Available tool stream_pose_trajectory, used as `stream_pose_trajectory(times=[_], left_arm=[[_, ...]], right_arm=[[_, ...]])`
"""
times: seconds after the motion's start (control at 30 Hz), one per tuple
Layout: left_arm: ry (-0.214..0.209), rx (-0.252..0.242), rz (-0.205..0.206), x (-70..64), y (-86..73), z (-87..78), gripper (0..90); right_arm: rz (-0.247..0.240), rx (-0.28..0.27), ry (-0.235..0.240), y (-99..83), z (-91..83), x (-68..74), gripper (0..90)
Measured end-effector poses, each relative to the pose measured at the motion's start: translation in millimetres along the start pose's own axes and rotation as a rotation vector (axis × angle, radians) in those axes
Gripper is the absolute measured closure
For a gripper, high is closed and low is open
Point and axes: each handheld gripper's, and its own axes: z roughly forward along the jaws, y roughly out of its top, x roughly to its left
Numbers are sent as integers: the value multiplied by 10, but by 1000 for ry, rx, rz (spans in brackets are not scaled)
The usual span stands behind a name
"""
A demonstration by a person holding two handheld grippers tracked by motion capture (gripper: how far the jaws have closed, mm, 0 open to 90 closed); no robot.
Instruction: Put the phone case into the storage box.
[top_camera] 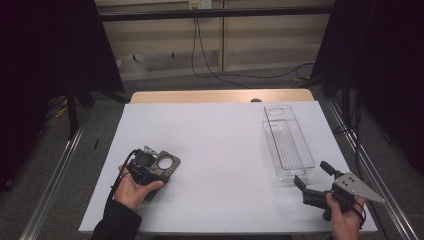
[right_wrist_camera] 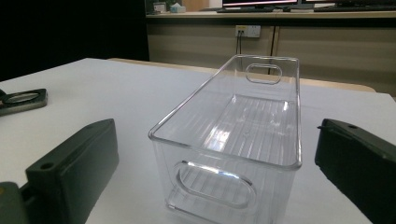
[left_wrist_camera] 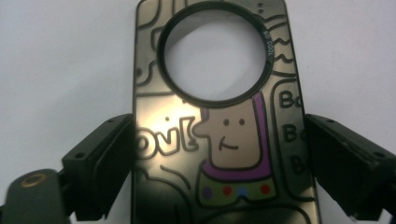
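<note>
Dark case with a cartoon print, clear bin, white desk

The phone case (left_wrist_camera: 219,140) is a dark, glossy bronze-black, lined with black doodle outlines and lettering; its print shows a tan cartoon face edged in purple, with a collar of purple, red, blue and red dots, and a black ring around the round cutout. The bin (right_wrist_camera: 238,135) is colourless clear plastic with a ribbed floor. The desk (top_camera: 215,135) is white on top with a pale wood edge at the far side. Both tongs, left (top_camera: 149,167) and right (top_camera: 314,175), are black, and the right carries a grey plate.
</note>
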Motion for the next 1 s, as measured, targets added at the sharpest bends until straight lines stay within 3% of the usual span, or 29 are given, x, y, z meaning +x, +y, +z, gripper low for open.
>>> stream_pose_trajectory(times=[0.5, 0.67, 1.0], left_arm=[[-20, -32, -16, 38, -24, -37, 124], [-46, -94, -5, 11, -19, -99, 124], [-92, -234, -23, -4, -18, -231, 124]], right_arm=[[0, -1, 0, 5, -1, 6, 0], [-2, -1, 0, 6, 1, 7, 0], [-3, -3, 0, 8, 0, 6, 0]])
